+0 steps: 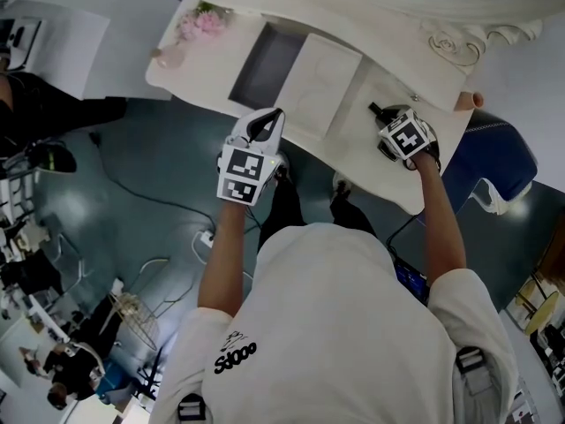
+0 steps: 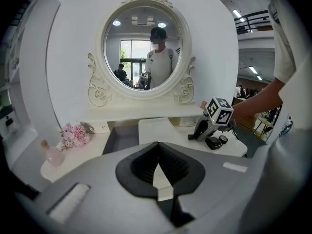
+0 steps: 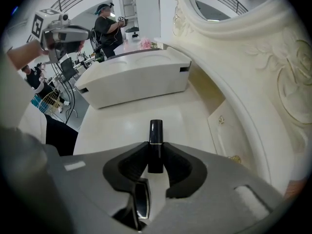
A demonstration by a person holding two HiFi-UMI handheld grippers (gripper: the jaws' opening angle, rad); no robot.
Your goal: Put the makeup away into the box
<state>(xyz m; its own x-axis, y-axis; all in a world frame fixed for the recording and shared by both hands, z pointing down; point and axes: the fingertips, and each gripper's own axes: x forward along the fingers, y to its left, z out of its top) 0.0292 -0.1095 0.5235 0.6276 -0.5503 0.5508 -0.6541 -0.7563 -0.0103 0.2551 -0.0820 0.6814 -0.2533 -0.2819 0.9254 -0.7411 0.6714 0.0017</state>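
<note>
A black lipstick tube (image 3: 155, 143) stands upright on the white vanity top (image 3: 126, 126), and my right gripper (image 3: 155, 150) is shut on it, one pad on each side. A black compact (image 2: 213, 143) and a small round black pot (image 2: 223, 139) lie beside that gripper (image 2: 202, 130). The box (image 1: 265, 64) is a grey-lined compartment in the vanity, with its white lid (image 1: 322, 82) flipped open toward the right. My left gripper (image 1: 269, 117) hovers at the table's front edge before the box, its jaws (image 2: 158, 147) meeting at the tips with nothing between them.
Pink flowers (image 1: 203, 22) and a pink bottle (image 1: 168, 56) sit at the vanity's left end. The round mirror (image 2: 146, 48) rises behind the box. A blue chair (image 1: 494, 157) stands right of the table, and cables (image 1: 168, 197) trail over the floor.
</note>
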